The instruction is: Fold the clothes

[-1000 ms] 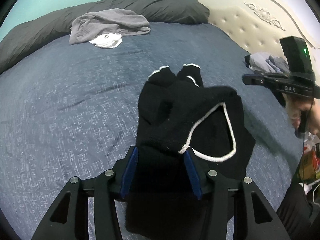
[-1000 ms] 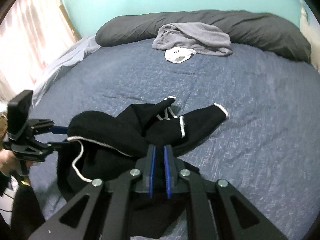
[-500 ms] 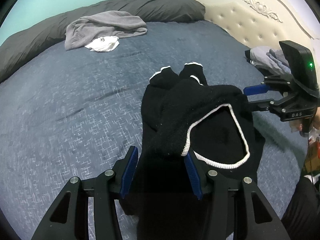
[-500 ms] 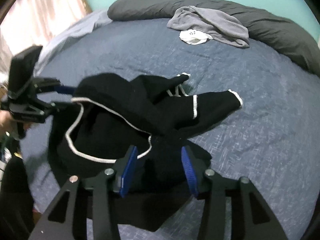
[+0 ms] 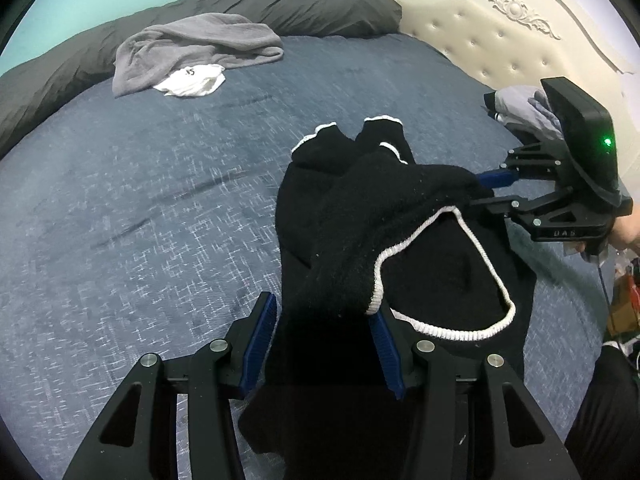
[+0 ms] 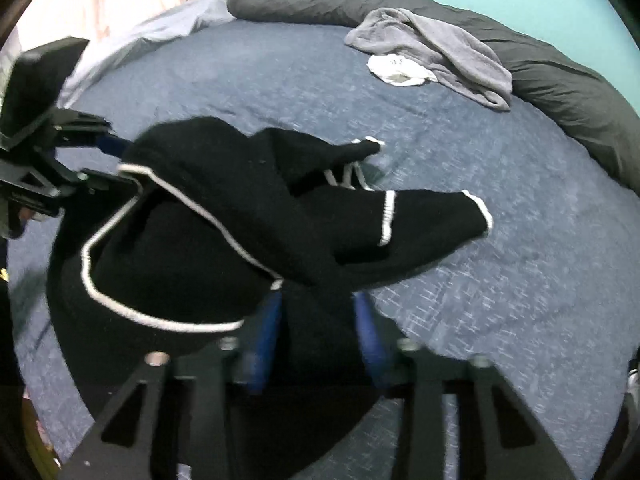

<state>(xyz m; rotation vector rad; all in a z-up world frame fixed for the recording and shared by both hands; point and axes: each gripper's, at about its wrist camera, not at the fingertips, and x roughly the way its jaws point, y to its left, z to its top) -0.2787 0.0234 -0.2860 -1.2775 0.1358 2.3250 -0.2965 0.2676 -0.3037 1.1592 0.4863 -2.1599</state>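
A black sweater [image 5: 400, 240] with white trim hangs between both grippers over the blue bed [image 5: 140, 220], its sleeves [image 6: 440, 216] resting on the cover. In the left wrist view my left gripper [image 5: 323, 308] has one shoulder of the sweater between its blue pads, and its jaws are closing on the cloth. My right gripper [image 5: 486, 190] pinches the other shoulder at the right. In the right wrist view my right gripper [image 6: 318, 300] has the black cloth [image 6: 224, 208] bunched between its pads, its jaws closing. The left gripper [image 6: 108, 160] holds the cloth's far left corner.
A crumpled grey garment [image 5: 192, 40] and a white item [image 5: 192, 80] lie at the bed's far side, before a long dark pillow [image 5: 300, 0]. A cream tufted headboard [image 5: 500, 40] rises at the right, with a small pile of clothes [image 5: 524, 108] below it. A hand [image 5: 626, 232] grips the right tool.
The right gripper went from shut to wide open around the cloth, then narrowed onto it again. Both grippers sank toward the bed and the neckline spread wider between them.
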